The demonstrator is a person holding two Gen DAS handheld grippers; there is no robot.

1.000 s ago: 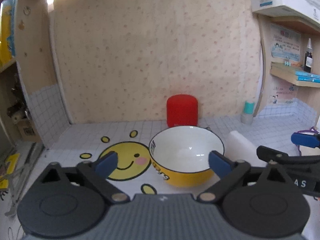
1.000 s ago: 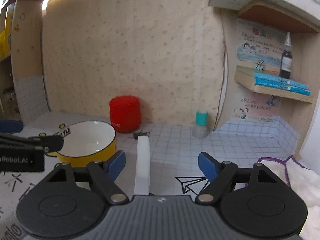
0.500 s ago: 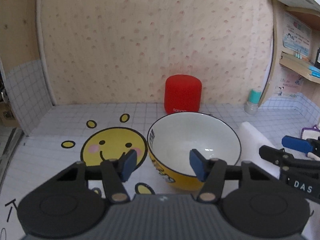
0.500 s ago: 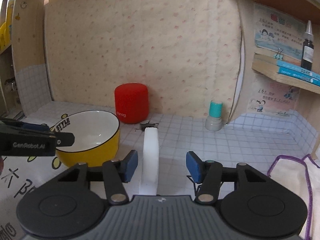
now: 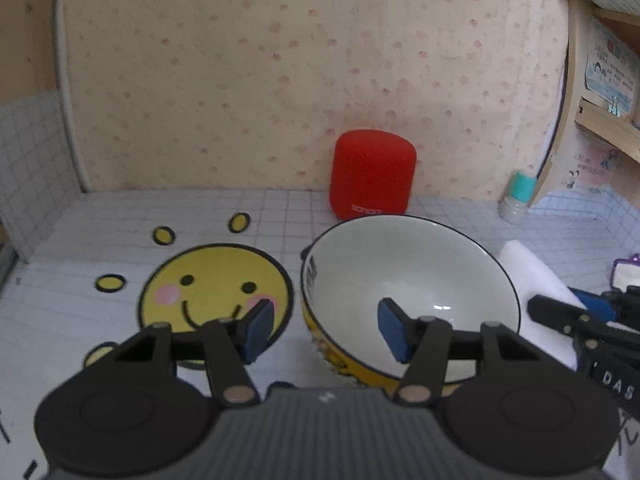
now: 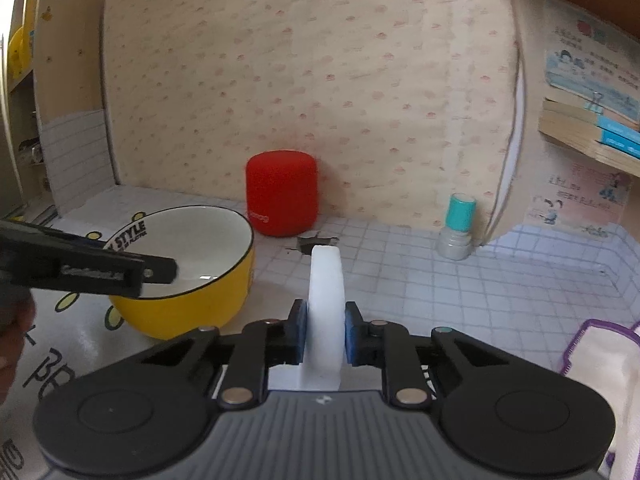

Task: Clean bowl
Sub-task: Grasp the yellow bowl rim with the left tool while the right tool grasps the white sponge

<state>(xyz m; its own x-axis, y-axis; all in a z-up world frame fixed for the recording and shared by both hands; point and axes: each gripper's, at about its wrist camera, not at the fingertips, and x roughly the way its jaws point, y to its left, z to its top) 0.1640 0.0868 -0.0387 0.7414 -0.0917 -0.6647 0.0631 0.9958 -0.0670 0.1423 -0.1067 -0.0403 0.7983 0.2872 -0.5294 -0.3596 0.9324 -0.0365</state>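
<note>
The right gripper (image 6: 325, 330) is seen clamped on a white sponge (image 6: 326, 280); both blue pads are pressed against the sponge's flat sides, the jaws having just been closing onto it. The sponge stands on edge on the checked tabletop (image 6: 500, 280). The left gripper (image 5: 326, 330) is held partly spread, with the near rim of the yellow bowl (image 5: 408, 280) between its fingers but untouched; one blue pad hangs inside the bowl, the other outside. The bowl, white within, is set upright at ten o'clock from the sponge. A red speaker (image 6: 282, 198) is placed at twelve o'clock behind the bowl, a smiling sun print (image 5: 216, 284) at nine o'clock beside it, and a teal-capped bottle (image 6: 458, 226) at two o'clock.
</note>
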